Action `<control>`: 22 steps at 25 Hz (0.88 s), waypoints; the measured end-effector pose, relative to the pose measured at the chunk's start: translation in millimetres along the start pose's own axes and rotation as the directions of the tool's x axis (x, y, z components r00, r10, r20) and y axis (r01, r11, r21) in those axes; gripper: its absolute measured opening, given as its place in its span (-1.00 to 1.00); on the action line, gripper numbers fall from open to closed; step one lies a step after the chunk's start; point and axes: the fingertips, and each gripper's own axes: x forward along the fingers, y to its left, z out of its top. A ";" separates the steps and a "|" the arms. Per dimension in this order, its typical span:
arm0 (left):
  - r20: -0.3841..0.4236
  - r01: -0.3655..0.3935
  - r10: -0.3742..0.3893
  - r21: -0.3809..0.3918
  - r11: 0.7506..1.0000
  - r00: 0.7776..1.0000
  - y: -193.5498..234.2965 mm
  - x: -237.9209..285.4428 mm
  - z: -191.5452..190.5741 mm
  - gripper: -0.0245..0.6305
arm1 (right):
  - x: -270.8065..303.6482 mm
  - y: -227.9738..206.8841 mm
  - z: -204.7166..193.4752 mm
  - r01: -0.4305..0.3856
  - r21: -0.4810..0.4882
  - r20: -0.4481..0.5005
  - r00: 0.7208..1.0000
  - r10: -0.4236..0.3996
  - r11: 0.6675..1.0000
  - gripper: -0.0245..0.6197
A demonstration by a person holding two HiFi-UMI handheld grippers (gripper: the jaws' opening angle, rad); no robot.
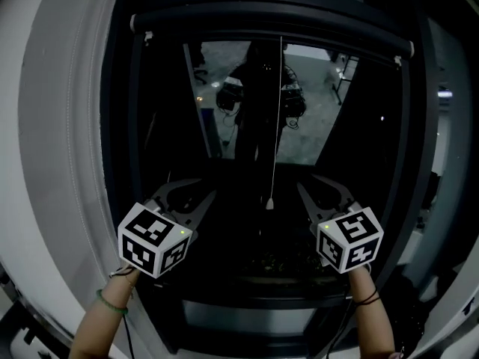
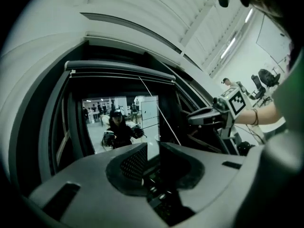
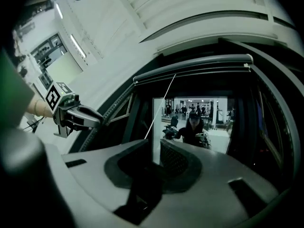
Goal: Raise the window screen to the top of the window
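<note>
The left gripper (image 1: 191, 197) is held low before the window (image 1: 120, 148), released and empty. In the left gripper view a narrow slit of light stands between its pads (image 2: 133, 163) with nothing in it. Up ahead of its jaws, the window screen (image 1: 269, 34) shows as a rolled bar along the top of the window frame. Just to this gripper's right, between the two grippers, a thin pull cord (image 1: 276, 111) hangs straight down from the screen. Its small end weight (image 1: 269, 203) is about level with the fingertips and touches neither gripper. Right of the cord, the right gripper (image 1: 322, 194) is at much the same height, likewise released, a narrow gap between its pads (image 3: 173, 158) and nothing held. Beyond both sets of jaws, the dark glass (image 1: 307, 126) mirrors the person.
</note>
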 end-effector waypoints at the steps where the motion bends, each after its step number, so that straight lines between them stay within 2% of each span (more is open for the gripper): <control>1: -0.006 0.012 -0.012 -0.023 1.000 1.000 -14.1 -7.0 -11.7 -0.68 | -6.6 10.9 -13.8 -0.007 0.020 -0.008 1.000 0.008 1.000 -0.71; 6: -0.055 0.051 -0.056 -0.088 0.995 0.997 -82.1 -52.7 -66.3 -0.68 | -48.3 77.4 -74.5 -0.048 0.140 -0.074 0.996 0.059 0.989 -0.71; 11: -0.105 0.076 -0.096 -0.183 0.980 0.990 -136.8 -108.2 -115.6 -0.68 | -99.9 142.0 -109.2 -0.039 0.256 -0.127 0.989 0.073 0.966 -0.71; 16: -0.188 0.095 -0.145 -0.254 0.963 0.971 -185.9 -194.5 -158.1 -0.68 | -165.2 220.1 -114.2 -0.012 0.321 -0.185 0.980 0.075 0.947 -0.71; 19: -0.214 0.103 -0.174 -0.306 0.947 0.961 -207.9 -256.5 -168.5 -0.68 | -205.2 268.6 -105.1 0.023 0.360 -0.213 0.975 0.058 0.933 -0.71; 22: -0.243 0.124 -0.210 -0.326 0.937 0.947 -228.5 -311.7 -175.9 -0.68 | -240.0 318.9 -98.1 0.048 0.385 -0.247 0.968 0.053 0.922 -0.71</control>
